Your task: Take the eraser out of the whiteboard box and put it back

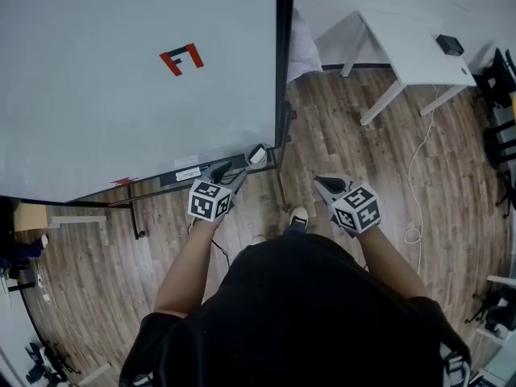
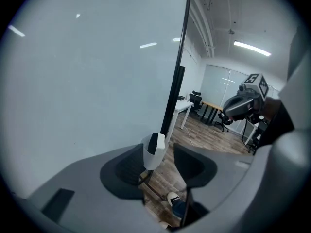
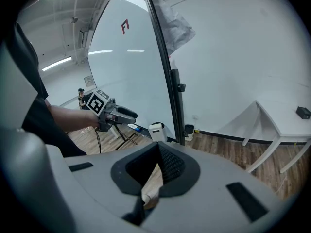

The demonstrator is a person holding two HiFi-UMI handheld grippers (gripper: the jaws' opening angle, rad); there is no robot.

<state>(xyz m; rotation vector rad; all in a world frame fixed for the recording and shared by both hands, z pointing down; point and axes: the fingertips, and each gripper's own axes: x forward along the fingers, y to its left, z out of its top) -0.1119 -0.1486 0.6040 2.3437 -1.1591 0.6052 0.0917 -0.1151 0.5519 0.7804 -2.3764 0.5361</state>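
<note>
Wood-plank floor [image 1: 339, 135] underfoot, a big whiteboard [image 1: 121, 95] filling the left side with a red-and-black mark [image 1: 181, 59] high on it, and a white table [image 1: 411, 51] well off ahead and to the right of the right gripper, a small dark object [image 1: 449, 44] sitting on it. Here's the left gripper [image 1: 230, 172], held out low at the board's bottom right corner, jaws spread wide and gripping nothing. Just ahead of its tips, lined up with the gap, stands the white whiteboard box [image 1: 256, 155], fixed by the board's dark frame. In the left gripper view the box [image 2: 150, 157] shows right between the two open jaws, and there's the eraser [image 2: 152, 143], a dark slab standing upright inside it, its top poking above the rim. From overhead the box sits just beyond the fingertips, close but not clamped. Over to the right gripper [image 1: 326, 185], held level with the left one and well apart from it, out beyond the board's edge: its jaws are drawn together at the tips, only a thin wedge of floor visible lower down between them (nothing caught in there). From its own view the box [image 3: 156, 130] lies ahead and a touch left, with the left gripper [image 3: 109, 113] pointing in at it from the left side. A white cable [image 1: 415, 176] trails over the floor to the right of the right gripper, and a shoe [image 1: 298, 216] shows between the two grippers.
</note>
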